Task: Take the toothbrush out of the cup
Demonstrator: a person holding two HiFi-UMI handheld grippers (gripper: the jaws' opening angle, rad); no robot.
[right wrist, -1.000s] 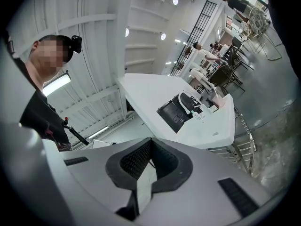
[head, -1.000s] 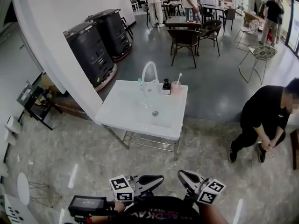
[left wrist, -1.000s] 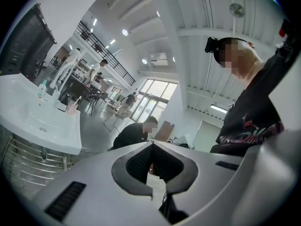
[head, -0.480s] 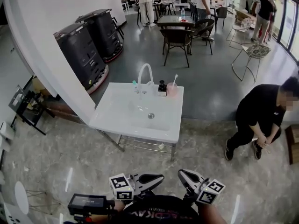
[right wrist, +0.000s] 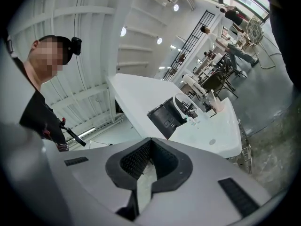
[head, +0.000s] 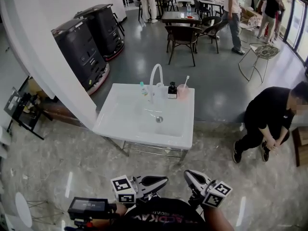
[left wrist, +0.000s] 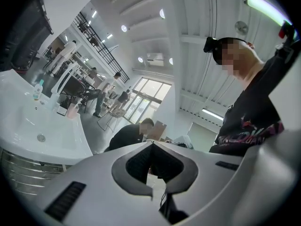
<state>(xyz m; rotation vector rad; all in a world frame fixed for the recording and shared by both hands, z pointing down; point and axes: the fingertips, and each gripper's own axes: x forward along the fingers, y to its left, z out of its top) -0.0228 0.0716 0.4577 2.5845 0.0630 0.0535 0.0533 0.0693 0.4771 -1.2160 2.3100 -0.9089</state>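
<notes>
A white toothbrush (head: 185,81) stands upright in a pink cup (head: 182,91) on the back right corner of a white sink (head: 125,121), seen in the head view. Both grippers are far from it, low at the picture's bottom edge near the person's body. My left gripper (head: 163,180) and right gripper (head: 187,174) are both shut with nothing between the jaws. The left gripper view shows its gripper (left wrist: 151,144) shut, with the cup (left wrist: 72,111) small at far left. The right gripper (right wrist: 150,140) is also shut in its own view, the sink (right wrist: 207,131) beyond it.
A white faucet (head: 155,78), a small bottle (head: 143,88) and a black object (head: 172,89) stand beside the cup. A person in black (head: 272,117) crouches right of the sink. Two black machines (head: 86,44) stand left, a white wall beside them. Chairs and tables (head: 185,30) fill the back.
The head view has shifted slightly, so the sink sits a little further right. People at the back have walked. Both grippers stay shut at the bottom edge.
</notes>
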